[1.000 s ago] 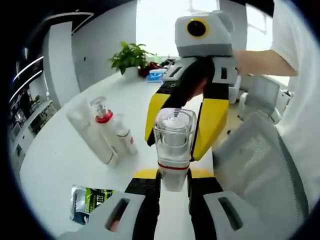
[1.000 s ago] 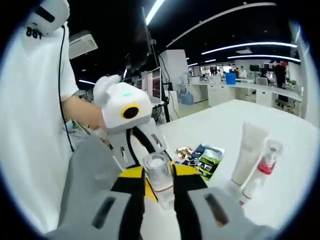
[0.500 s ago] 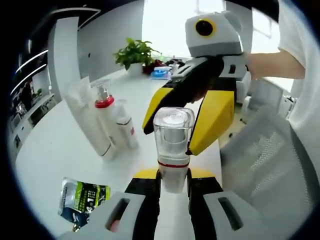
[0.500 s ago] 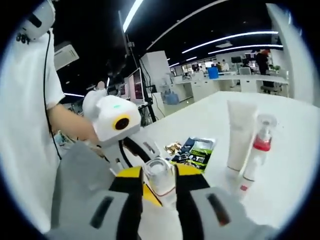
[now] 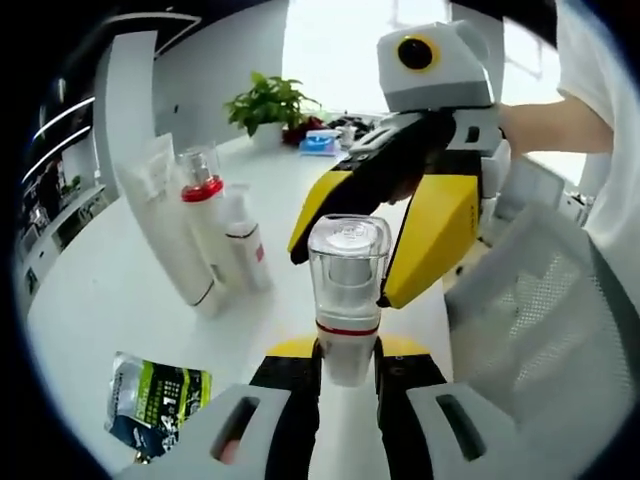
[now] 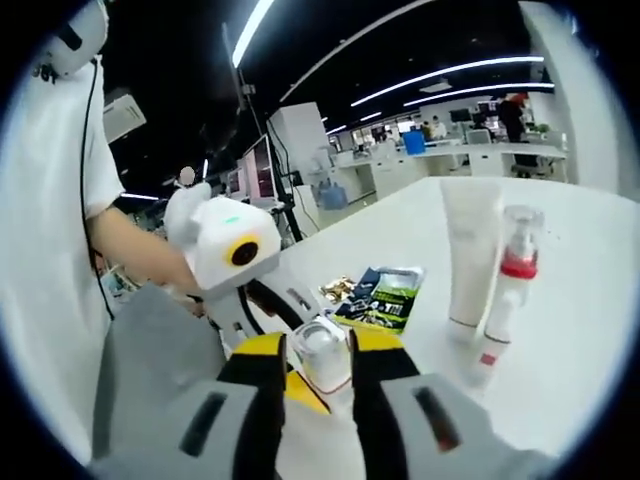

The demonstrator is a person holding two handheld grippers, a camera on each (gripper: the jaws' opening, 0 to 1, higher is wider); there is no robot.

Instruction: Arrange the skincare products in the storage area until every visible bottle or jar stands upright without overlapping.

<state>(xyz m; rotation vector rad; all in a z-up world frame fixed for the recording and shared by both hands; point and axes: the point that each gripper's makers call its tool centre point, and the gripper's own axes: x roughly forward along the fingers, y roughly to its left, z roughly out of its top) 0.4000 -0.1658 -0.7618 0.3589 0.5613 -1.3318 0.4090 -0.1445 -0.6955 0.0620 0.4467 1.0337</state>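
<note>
In the left gripper view, the left tool (image 5: 346,372) grips the clear-capped bottle (image 5: 345,290) around its lower body, cap pointing away, above the white table (image 5: 110,290). The right tool (image 5: 385,240) reaches in from the far side, its yellow jaws either side of the cap. A white tube (image 5: 170,235), a red-collared pump bottle (image 5: 205,215) and a small white bottle (image 5: 243,240) stand close together to the left; a green sachet (image 5: 160,395) lies nearer.

In the right gripper view, the right tool (image 6: 315,375) closes on the same bottle's cap (image 6: 322,350), the left tool (image 6: 255,300) behind it. With both tools clamped, an uneven pull could pop the cap or tip the bottle into the standing group.
</note>
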